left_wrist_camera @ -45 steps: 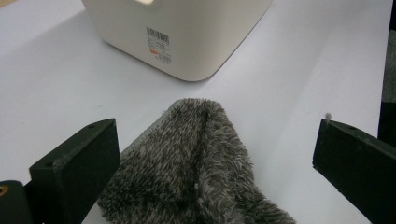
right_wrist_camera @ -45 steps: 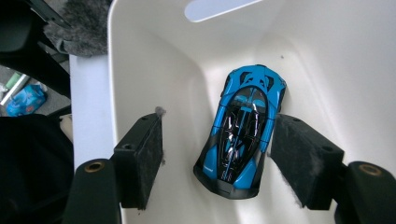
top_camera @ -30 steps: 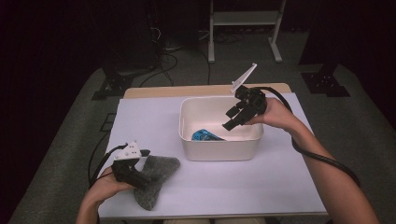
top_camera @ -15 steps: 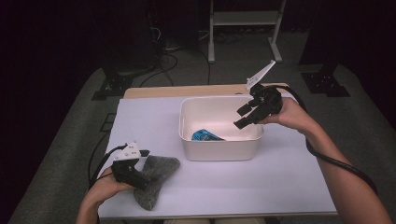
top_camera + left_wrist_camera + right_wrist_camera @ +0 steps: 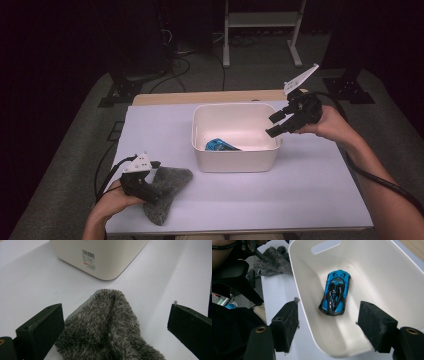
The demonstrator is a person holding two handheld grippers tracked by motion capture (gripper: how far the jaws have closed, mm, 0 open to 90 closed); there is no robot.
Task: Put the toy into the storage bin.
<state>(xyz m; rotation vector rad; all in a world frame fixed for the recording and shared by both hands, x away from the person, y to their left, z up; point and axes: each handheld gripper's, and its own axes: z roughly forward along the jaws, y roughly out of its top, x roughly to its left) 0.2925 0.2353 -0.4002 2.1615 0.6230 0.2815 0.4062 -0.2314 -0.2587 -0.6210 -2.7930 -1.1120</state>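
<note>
A: White table [image 5: 310,190], dark room behind. Left side?
B: Left gripper [image 5: 150,192] near the front-left corner, jaws spread wide over the grey fuzzy cloth [image 5: 167,192], straddling it, probably lining up a grab.
A: Middle?
B: White bin [image 5: 235,162] mid-table, blue toy car [image 5: 335,292] lying on its floor.
A: Right?
B: Right gripper [image 5: 279,124] released, empty, above the bin's right rim.

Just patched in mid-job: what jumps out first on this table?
The blue toy car lying in the white bin at mid-table stands out most. The right tongs hover open at the bin's right rim. At the near left edge, the left tongs sit open around a grey fuzzy cloth.
</note>
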